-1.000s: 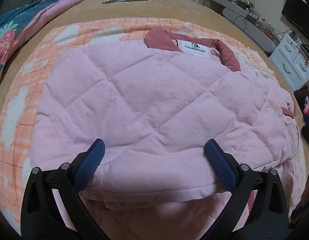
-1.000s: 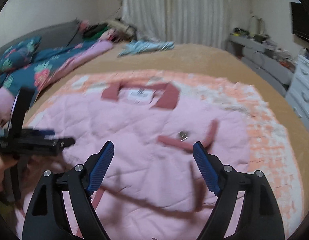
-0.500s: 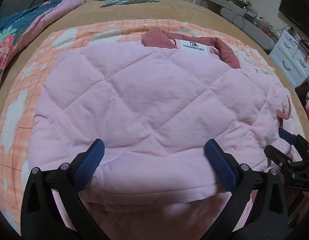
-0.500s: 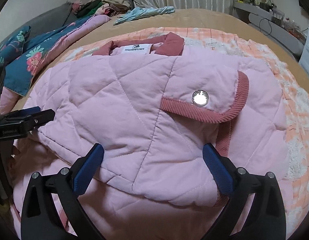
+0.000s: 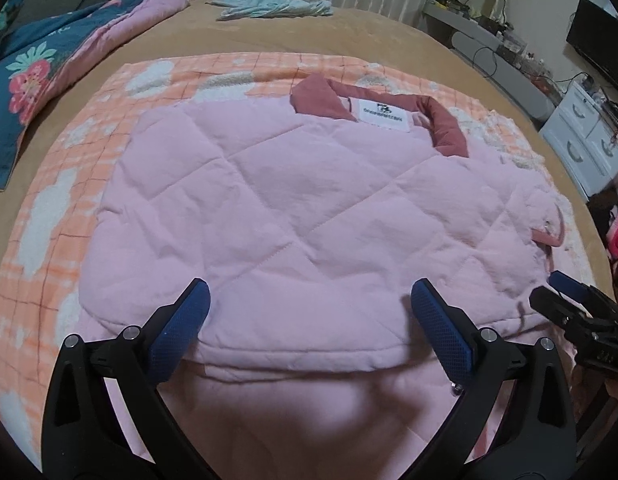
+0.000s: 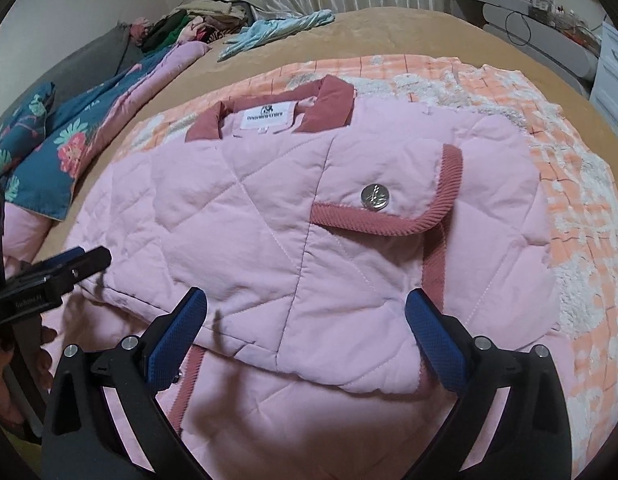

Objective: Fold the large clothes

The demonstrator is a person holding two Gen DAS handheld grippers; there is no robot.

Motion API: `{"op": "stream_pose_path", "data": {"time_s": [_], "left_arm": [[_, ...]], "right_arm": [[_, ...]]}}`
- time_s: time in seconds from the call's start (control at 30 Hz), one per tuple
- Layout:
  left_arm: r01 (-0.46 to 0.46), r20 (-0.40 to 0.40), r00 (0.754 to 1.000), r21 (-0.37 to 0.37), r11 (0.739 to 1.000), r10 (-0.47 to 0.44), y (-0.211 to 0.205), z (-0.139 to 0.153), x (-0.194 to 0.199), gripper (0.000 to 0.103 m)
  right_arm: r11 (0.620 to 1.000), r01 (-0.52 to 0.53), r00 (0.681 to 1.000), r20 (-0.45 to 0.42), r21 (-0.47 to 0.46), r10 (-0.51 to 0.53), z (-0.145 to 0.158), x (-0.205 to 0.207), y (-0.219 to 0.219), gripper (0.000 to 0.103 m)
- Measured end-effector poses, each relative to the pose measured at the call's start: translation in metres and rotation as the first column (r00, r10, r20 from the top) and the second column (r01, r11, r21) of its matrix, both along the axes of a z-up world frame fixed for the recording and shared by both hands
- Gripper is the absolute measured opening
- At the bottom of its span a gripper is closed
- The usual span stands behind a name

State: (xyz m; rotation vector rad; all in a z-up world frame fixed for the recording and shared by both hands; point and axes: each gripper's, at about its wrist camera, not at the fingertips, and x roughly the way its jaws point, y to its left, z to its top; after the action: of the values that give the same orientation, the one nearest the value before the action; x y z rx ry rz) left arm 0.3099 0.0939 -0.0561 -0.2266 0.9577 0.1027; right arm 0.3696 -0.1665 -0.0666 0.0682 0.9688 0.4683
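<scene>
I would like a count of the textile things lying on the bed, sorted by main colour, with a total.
Pink: 1, the quilted jacket
Orange-and-white: 1, the checked blanket under it
Teal floral: 1, the quilt
Light blue: 1, the garment
Total: 4 (the far clothes heap is not counted)

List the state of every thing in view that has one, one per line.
pink quilted jacket: folded, lying flat on the blanket.
pocket flap: closed.
collar: open, label showing.
left gripper: open, empty.
right gripper: open, empty.
drawers: shut.
</scene>
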Motion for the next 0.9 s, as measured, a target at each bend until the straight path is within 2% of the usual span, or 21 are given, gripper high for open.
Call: {"op": "stream_pose_path", "data": {"time_s": [0.53, 0.9], "left_arm": [[-0.025, 0.027, 0.999, -0.019, 0.999, 0.026, -0.005, 0.035, -0.026, 0.095], [-0.012, 0.068, 0.998, 0.002, 1.000, 0.012, -0.018, 0.067, -0.045, 0.095]], "right_arm": [[0.999, 0.030, 0.996, 0.082, 0.019, -0.032, 0.039, -0.014, -0.011, 0.099], [0.998, 0.010, 0.986, 0.166, 0.060, -0.020, 0.079, -0.034, -0.016, 0.099]]}}
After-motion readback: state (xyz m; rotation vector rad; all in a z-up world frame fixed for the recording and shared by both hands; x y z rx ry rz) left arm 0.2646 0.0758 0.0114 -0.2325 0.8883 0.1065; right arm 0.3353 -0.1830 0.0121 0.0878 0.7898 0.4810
